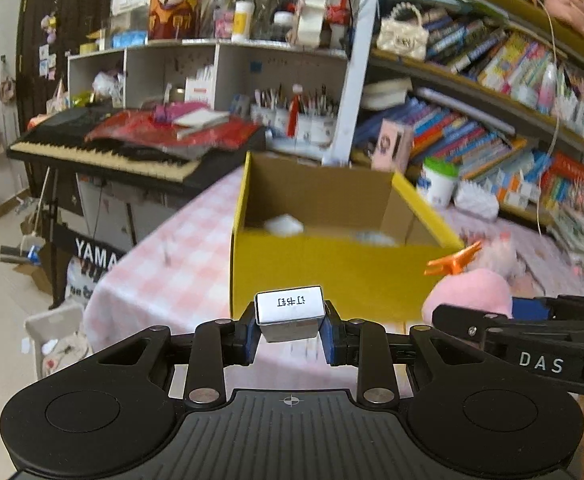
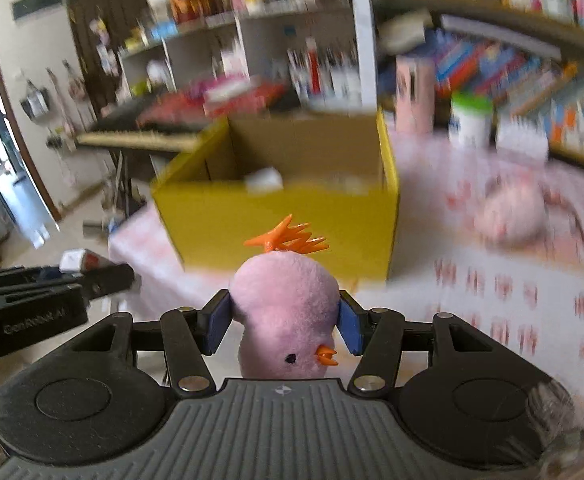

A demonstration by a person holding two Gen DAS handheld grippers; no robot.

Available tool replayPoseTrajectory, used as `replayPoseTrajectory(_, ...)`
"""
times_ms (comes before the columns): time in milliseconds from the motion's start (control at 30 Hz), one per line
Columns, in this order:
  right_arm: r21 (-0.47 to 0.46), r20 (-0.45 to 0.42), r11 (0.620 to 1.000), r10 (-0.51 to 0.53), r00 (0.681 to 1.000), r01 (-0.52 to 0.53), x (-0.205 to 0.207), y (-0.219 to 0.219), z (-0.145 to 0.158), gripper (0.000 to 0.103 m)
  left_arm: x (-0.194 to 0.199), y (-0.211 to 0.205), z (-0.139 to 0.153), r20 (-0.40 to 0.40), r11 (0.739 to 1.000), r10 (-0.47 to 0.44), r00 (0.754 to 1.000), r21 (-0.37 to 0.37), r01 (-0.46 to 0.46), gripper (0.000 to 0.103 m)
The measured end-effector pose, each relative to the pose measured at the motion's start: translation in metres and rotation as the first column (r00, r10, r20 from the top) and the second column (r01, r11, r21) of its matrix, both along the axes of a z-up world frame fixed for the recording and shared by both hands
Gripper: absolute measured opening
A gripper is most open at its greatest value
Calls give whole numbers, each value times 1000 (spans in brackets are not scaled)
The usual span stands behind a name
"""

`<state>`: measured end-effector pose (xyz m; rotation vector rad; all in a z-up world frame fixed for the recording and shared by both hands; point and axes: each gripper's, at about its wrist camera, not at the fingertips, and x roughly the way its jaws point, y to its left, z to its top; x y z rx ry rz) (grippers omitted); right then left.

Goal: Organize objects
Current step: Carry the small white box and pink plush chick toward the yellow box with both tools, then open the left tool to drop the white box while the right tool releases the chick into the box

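Note:
My left gripper [image 1: 290, 322] is shut on a small white staple box [image 1: 290, 312] and holds it above the pink checked tablecloth [image 1: 172, 264], just in front of the open yellow cardboard box [image 1: 331, 268]. My right gripper [image 2: 286, 316] is shut on a pink plush bird [image 2: 286, 312] with orange feet, held upside down in front of the same yellow box [image 2: 292, 220]. White items lie inside the box. The plush bird [image 1: 471, 292] and right gripper also show at the right of the left wrist view.
A second pink plush [image 2: 511, 212] lies on the table to the right of the box. A white tub [image 1: 437, 182] and a pink carton [image 1: 391, 146] stand behind it. Bookshelves run along the right. A keyboard [image 1: 112, 152] stands at the left.

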<state>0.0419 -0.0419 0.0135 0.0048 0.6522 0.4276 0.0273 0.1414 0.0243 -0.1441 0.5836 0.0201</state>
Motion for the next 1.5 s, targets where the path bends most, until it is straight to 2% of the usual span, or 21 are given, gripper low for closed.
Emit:
replayPoseTrajectory(167,12,119,1000,20,993,-21,35,-1,26,53,39,-5,18,58,1000,20,998,19,-21,29)
replayPoseTrajectory(300,33,156,999,21,988,-26,70,-6,41,53,72,-15,21,77,998,27,997,59,-31,29)
replayPoseTrajectory(433,40,166,999,24,986,-31,100,-14,46,53,104,-23,11,45,995,37,998,92,-41,29)
replayPoseTrajectory(633,44,148,998,47,988,-54,131,-20,40,53,135,-40,-8,-19,987,30,999,160,-26,29)
replayPoseTrajectory(933,31,94,993,112,989,-116,161,-13,25,53,153,-51,-31,-110,974,53,993,224,-27,29)
replayPoseTrajectory(1300,-12,-7,977,212,977,-212,199,17,2,53,155,-54,-29,-113,962,101,988,263,-68,34)
replayPoseTrajectory(1400,-19,-32,975,221,975,-221,208,25,-1,53,147,-54,-24,-75,957,109,991,277,-84,44)
replayPoseTrajectory(1500,-21,-57,973,227,972,-228,216,32,-4,53,137,-52,-16,-28,952,123,992,286,-110,50)
